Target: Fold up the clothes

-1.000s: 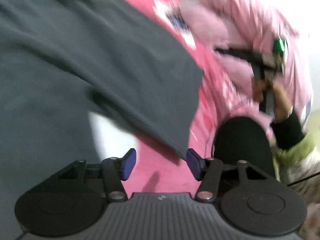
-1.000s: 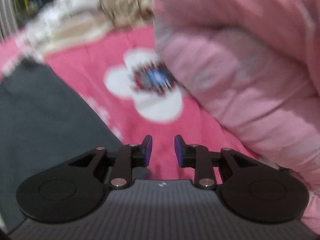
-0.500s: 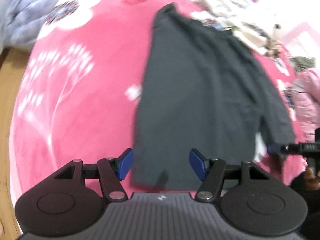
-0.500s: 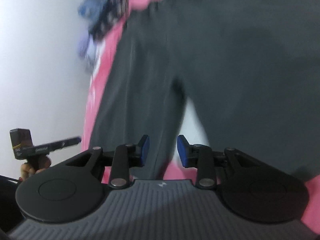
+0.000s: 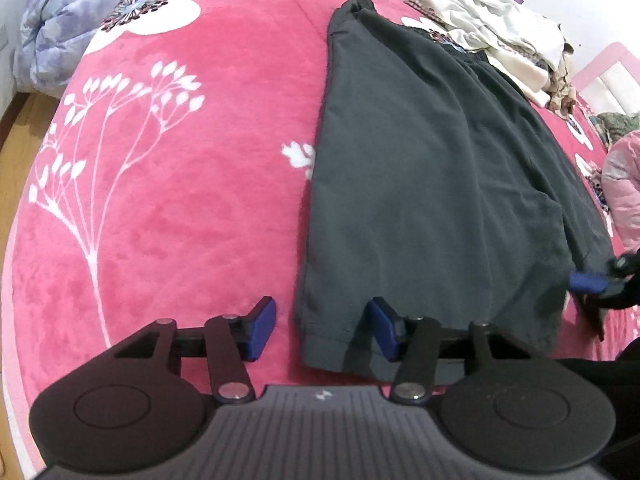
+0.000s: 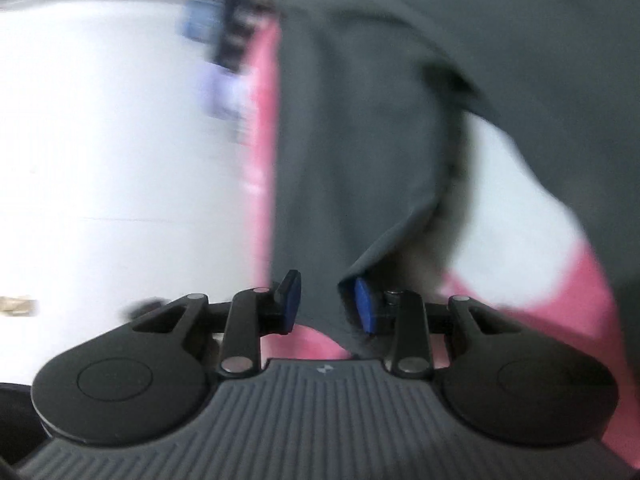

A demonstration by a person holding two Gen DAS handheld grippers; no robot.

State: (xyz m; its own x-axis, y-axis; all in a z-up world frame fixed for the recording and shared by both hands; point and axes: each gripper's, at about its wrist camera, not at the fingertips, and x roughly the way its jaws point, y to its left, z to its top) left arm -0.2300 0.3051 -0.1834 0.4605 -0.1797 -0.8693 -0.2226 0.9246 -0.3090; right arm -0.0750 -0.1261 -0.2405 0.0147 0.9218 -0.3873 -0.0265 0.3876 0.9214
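Both grippers are working at the near hem of the dark shirt (image 5: 432, 184), which is lying flat on the pink blanket (image 5: 168, 184). Left gripper (image 5: 323, 330) is standing wide open with nothing between its blue pads (image 5: 262, 326), straddling the shirt's near left corner; whether it is touching the cloth is unclear. Right gripper (image 6: 327, 306) is partly open, its jaws on either side of a hanging sleeve edge (image 6: 360, 184), not clamping it as far as the blurred view is showing. From the left camera, the right gripper's blue tip (image 5: 588, 282) is sitting at the shirt's right corner. Pale clothes (image 5: 492, 36) are lying piled beyond the shirt's far end, touching it.
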